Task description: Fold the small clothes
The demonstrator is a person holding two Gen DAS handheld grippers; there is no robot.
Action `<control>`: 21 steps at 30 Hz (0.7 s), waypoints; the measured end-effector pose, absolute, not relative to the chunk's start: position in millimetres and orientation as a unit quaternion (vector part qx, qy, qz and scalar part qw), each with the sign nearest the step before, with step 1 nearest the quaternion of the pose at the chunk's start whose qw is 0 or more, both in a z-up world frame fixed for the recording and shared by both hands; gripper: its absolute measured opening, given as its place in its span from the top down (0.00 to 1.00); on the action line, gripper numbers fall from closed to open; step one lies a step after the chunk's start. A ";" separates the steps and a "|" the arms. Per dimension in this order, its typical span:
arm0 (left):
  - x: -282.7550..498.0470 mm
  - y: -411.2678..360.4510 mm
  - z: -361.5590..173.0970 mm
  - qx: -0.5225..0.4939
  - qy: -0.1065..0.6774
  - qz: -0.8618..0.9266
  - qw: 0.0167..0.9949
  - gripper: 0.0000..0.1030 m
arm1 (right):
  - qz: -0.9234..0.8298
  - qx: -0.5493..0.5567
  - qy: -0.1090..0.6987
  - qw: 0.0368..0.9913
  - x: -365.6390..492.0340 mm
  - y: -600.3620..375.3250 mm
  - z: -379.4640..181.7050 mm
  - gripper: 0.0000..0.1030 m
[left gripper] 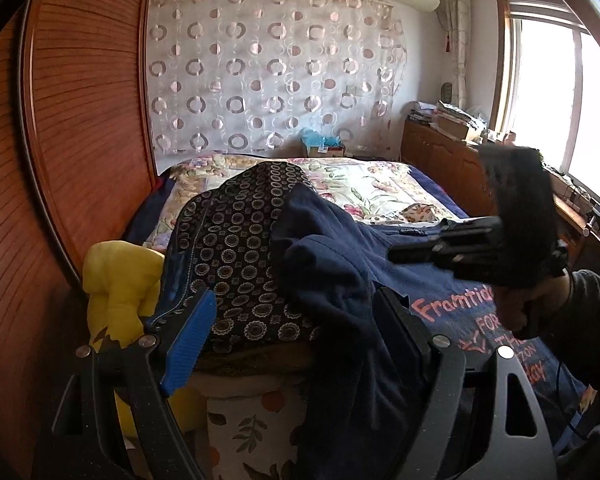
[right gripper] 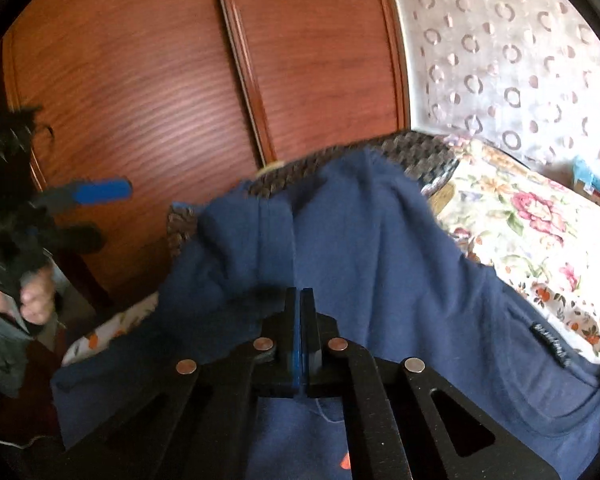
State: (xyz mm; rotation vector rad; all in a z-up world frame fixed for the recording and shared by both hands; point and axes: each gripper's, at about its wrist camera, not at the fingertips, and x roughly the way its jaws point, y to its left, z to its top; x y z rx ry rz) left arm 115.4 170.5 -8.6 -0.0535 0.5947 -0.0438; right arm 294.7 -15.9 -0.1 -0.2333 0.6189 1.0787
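Navy T-shirt [left gripper: 380, 264] lies spread on the bed [left gripper: 364, 184], its red lettering facing up near the bed's edge, one side bunched and draped over a dark circle-patterned garment [left gripper: 236, 240] heaped beside it. From the left wrist, the left claw [left gripper: 296, 332] stands spread wide, nothing between its fingers, just in front of the hanging navy folds. Across from it, the right claw [left gripper: 396, 254] reaches over the shirt with its fingers together. A yellow cloth [left gripper: 120, 280] sits at the bed's corner by the wooden wardrobe [left gripper: 80, 120].

From the right wrist, the right claw [right gripper: 300, 296] is pressed together; navy fabric rises in a ridge just ahead of its tips, but whether any cloth is pinched I cannot tell. The shirt's neckline and label lie to the right on the floral bedcover.

Folding looks barely begun: the shirt is rumpled, no clean fold shows, and the patterned garment remains untouched.
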 end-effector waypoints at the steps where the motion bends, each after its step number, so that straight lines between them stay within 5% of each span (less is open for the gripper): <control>1: 116.3 171.1 -9.3 -0.027 0.293 -0.022 0.955 0.21 | 0.501 -0.107 0.287 0.809 295.5 -19.8 1.6 1.00; 6: 118.1 169.8 -12.7 -0.037 0.293 -0.023 0.955 0.21 | 0.498 -0.123 0.304 0.802 301.3 -12.8 -11.9 0.99; 10: 117.3 170.3 -18.8 -0.042 0.299 -0.022 0.953 0.21 | 0.502 -0.140 0.319 0.792 297.0 6.0 -27.1 0.69; 13: 116.1 172.0 -21.2 -0.043 0.303 -0.021 0.952 0.21 | 0.504 -0.156 0.323 0.786 294.9 20.1 -37.4 0.67; 16: 115.0 173.5 -23.8 -0.044 0.305 -0.021 0.951 0.21 | 0.499 -0.166 0.328 0.785 292.1 28.3 -38.5 0.68; 17: 115.1 173.0 -24.3 -0.044 0.306 -0.021 0.951 0.21 | 0.499 -0.167 0.332 0.783 294.5 32.3 -41.7 0.72; 18: 115.0 172.2 -24.8 -0.045 0.306 -0.021 0.951 0.21 | 0.505 -0.166 0.332 0.779 296.3 36.3 -43.1 0.93; 21: 114.2 169.8 -25.1 -0.044 0.306 -0.024 0.951 0.21 | 0.510 -0.162 0.326 0.779 299.5 38.4 -39.8 0.99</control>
